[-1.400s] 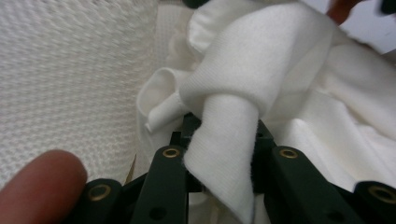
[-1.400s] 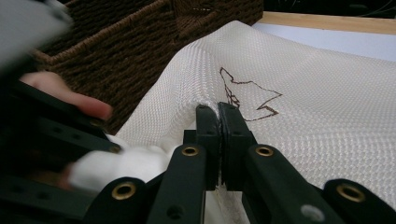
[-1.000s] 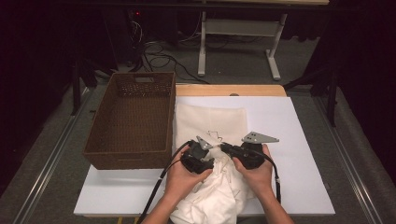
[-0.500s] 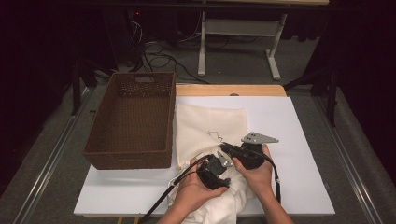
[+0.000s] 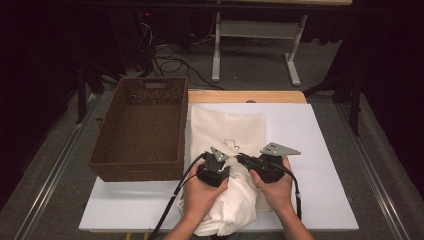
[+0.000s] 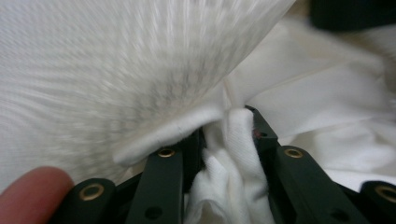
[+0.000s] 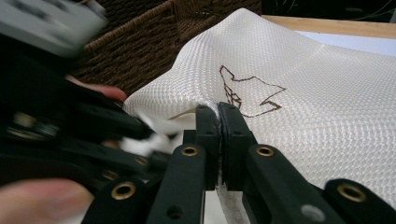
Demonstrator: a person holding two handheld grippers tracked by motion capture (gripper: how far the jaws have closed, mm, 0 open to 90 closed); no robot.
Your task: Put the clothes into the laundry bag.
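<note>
**Mesh bag mouth held, garment half in: where it could slip**

Dark floor and cables lay beyond the white table at which we worked. At its left stood the brown wicker basket, and just right of it lay the cream mesh bag, flat toward the far side. Over the near edge bunched the white garment. Our right gripper had its jaws pressed together on the bag's near rim. Our left gripper had just been closing its jaws, with a fold of the garment between them, at the bag's mouth. We judged that the thin rim could slide out of the right pinch if the left pushed hard, and that a loose fold could catch on the mouth and drag the bag toward the basket.
</note>
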